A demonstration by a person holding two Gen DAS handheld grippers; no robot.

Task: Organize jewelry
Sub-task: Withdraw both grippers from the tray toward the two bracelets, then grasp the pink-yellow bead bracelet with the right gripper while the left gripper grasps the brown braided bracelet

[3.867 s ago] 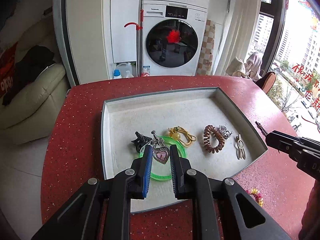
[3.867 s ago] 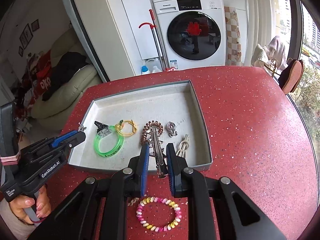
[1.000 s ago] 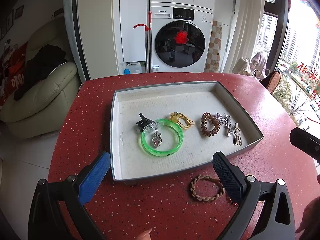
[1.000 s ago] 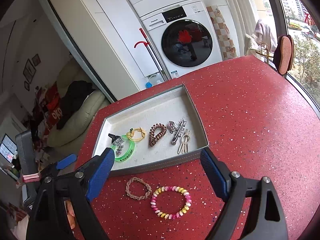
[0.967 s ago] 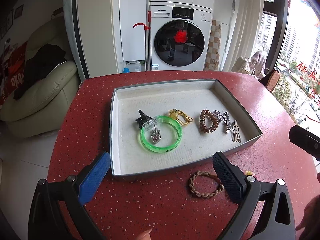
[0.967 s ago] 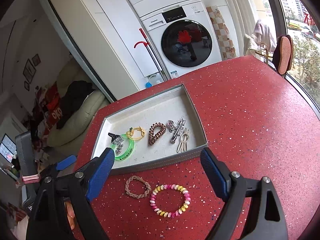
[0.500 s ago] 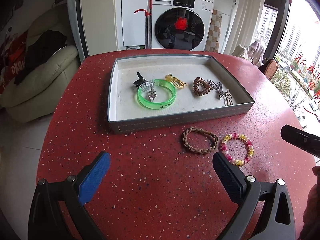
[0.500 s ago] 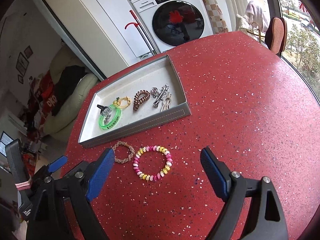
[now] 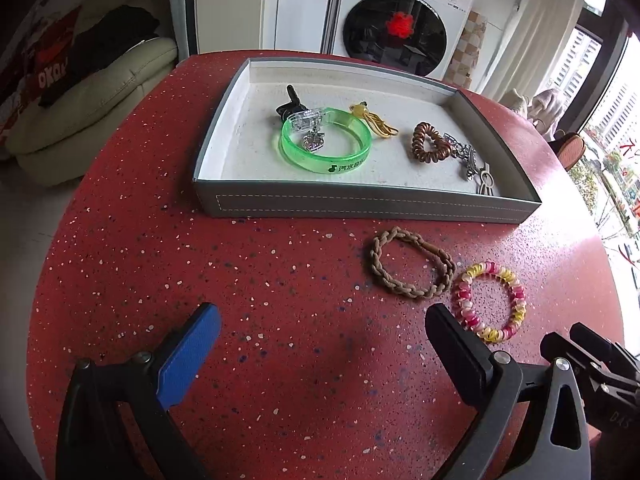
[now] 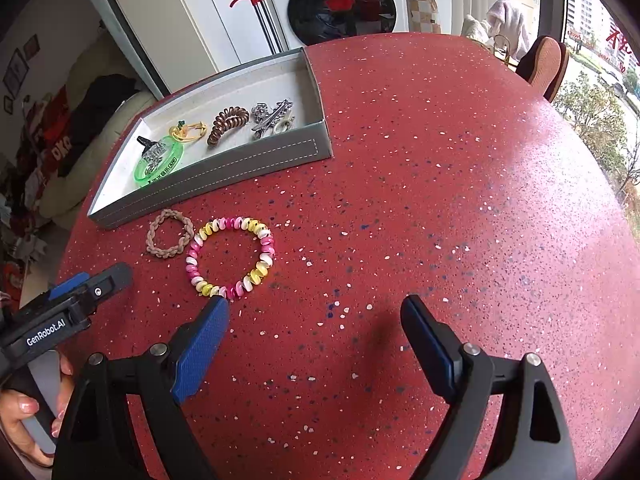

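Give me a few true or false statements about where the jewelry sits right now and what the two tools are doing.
1. The braided brown bracelet lies inside the grey tray. False: it lies on the red table, just outside the tray's front wall.
2. The green bangle is in the tray. True.
3. The right tool grips the pink and yellow bead bracelet. False: it is open and empty; the bracelet lies on the table.
4. The left tool is open with nothing between its fingers. True.
5. The brown spiral hair tie is in the tray. True.
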